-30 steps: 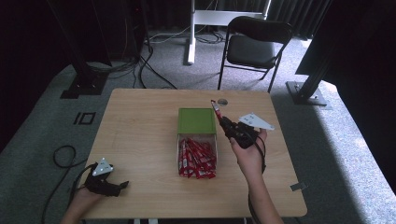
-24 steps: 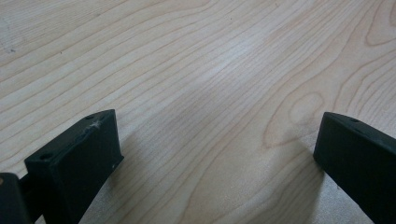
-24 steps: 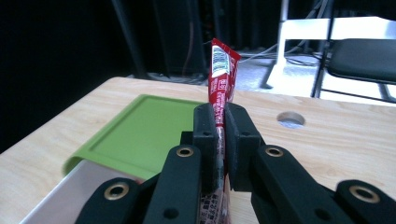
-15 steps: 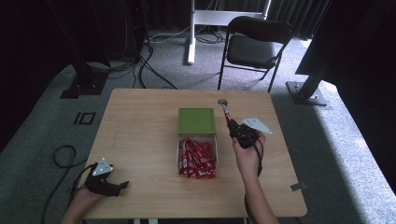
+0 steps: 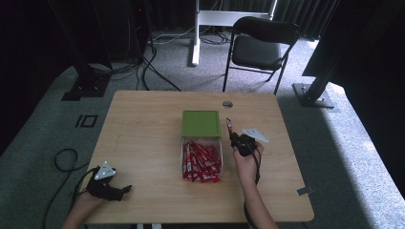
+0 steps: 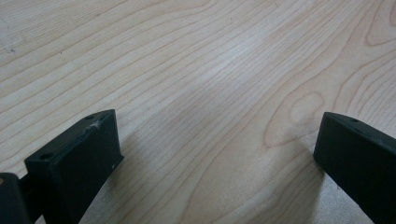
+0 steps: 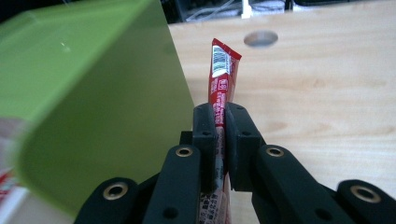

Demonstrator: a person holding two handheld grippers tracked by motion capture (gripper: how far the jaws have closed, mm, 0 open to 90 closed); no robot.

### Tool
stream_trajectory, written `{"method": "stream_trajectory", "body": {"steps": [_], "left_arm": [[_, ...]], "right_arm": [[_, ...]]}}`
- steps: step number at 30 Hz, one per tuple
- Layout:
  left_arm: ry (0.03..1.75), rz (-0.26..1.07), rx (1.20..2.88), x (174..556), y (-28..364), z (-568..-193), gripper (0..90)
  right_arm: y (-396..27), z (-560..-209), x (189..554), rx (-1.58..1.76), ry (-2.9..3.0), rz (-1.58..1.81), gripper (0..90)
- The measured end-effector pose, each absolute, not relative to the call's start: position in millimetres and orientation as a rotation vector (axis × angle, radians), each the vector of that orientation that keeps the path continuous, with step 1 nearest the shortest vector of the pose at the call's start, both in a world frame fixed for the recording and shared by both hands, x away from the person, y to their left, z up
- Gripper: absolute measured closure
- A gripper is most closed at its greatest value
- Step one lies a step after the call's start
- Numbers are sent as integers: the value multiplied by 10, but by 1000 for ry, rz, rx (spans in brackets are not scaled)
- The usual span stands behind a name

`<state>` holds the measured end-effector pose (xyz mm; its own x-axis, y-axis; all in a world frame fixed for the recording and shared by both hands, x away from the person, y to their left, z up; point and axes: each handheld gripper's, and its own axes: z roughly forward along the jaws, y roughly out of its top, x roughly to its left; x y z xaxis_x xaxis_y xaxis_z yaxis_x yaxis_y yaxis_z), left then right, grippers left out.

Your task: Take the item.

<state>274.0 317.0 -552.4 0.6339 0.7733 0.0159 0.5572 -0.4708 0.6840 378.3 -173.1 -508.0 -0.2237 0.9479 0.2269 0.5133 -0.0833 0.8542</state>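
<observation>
- Table — pale wood, matt, fine grain.
- Box — smooth green plastic, faint sheen.
- Sachet — glossy red printed film.
- Jaws — matt black plastic.
- Floor — grey carpet, rough.

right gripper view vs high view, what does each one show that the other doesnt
The right gripper view alone shows the barcode and print on the red sachet and the jaws clamped on it. The high view alone shows the sachet pile, the left gripper at the table's near corner, and the chair. Both show the green box, the table's cable hole and the right gripper.
</observation>
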Motion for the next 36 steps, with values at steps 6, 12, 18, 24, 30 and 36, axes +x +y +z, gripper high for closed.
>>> {"method": "stream_trajectory", "body": {"steps": [6,12,18,24,30,36], "left_arm": [[1034,429,2203,2740,3170,-5523,14],[1034,429,2203,2740,3170,-5523,14],[1034,429,2202,2740,3170,-5523,14],[1034,429,2202,2740,3170,-5524,14],[1034,429,2203,2740,3170,-5523,14],[1034,429,2202,2740,3170,-5523,14]], "right_arm": [[-1724,-5260,3827,1624,1775,1216,834],[-1725,-5377,3856,1670,1796,1208,834],[-1712,-5434,3878,1686,1801,1191,831],[-1710,-5505,3908,1709,1809,1163,830],[-1697,-5548,3923,1722,1822,1148,823],[-1698,-5552,3941,1730,1837,1156,731]]}}
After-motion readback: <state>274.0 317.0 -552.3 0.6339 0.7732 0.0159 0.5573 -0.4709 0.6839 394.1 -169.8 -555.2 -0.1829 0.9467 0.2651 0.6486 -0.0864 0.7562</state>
